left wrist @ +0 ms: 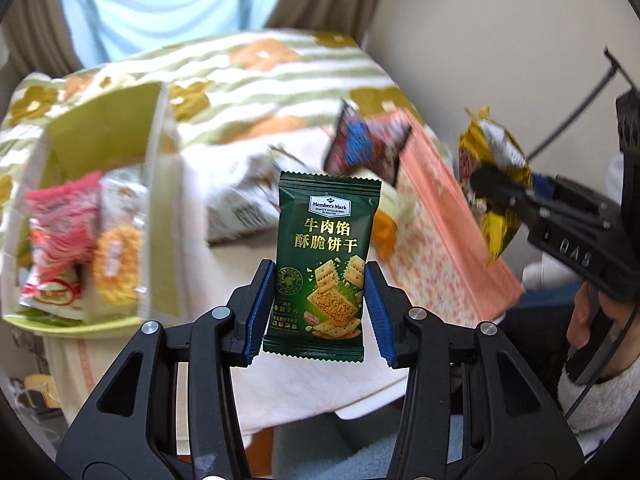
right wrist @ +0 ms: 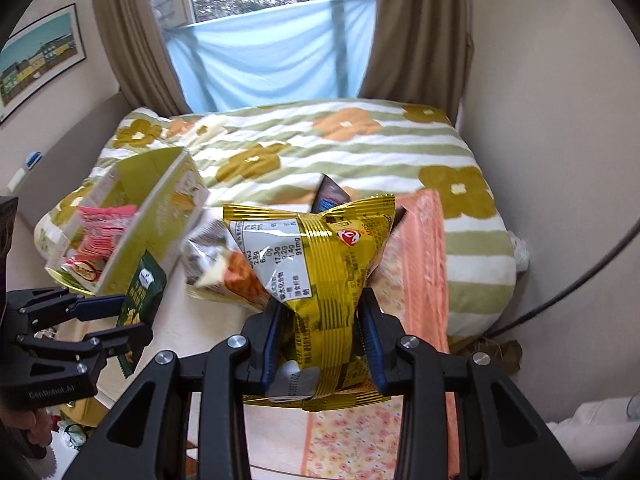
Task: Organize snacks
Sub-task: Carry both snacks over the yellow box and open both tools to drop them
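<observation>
My left gripper (left wrist: 318,266) is shut on a dark green cracker packet (left wrist: 324,240), held upright above the table. The same packet (right wrist: 142,292) shows edge-on at the left of the right wrist view, in the left gripper (right wrist: 124,318). My right gripper (right wrist: 321,300) is shut on the waist of a crumpled gold snack bag (right wrist: 320,248). In the left wrist view that gold bag (left wrist: 490,148) hangs at the right in the right gripper (left wrist: 494,192). An open yellow-green carton (left wrist: 108,128) (right wrist: 160,208) at the left holds pink packets (left wrist: 64,216) (right wrist: 104,224) and other snacks.
More snacks lie on the white table: a grey-and-orange bag (right wrist: 216,256) and a dark packet (right wrist: 330,196) beside a pink floral cloth (right wrist: 416,264). Behind is a bed with a striped flower blanket (right wrist: 360,148). A wall runs along the right. A person's hand (left wrist: 580,320) grips the right tool.
</observation>
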